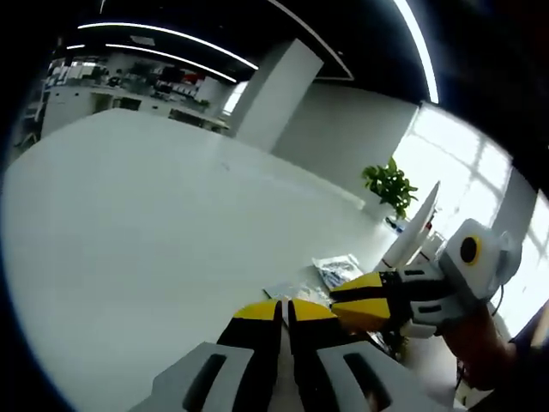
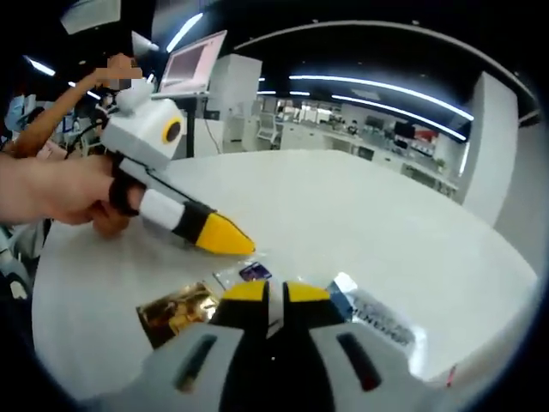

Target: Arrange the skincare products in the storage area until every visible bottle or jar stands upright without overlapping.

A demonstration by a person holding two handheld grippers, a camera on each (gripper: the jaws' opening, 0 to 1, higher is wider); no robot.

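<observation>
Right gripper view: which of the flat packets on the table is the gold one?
The gold packet lies left of the right tongs. The clear packet with a purple patch and the white-and-blue packet are not gold.

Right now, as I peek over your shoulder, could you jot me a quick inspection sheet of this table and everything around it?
Surface: white table, mostly bare.
Job's things: flat sachets near the edge, namely a gold sachet, a small clear sachet and a white-and-blue sachet; no bottles or jars seen.
Clutter: nothing seen.
Grippers: left hand-held gripper with its jaws together, held in a hand above the sachets; right hand-held gripper with its jaws together, holding nothing.
Cables: nothing seen for certain.
Surroundings: open office with ceiling light strips, a potted plant, a monitor, bright windows.
</observation>
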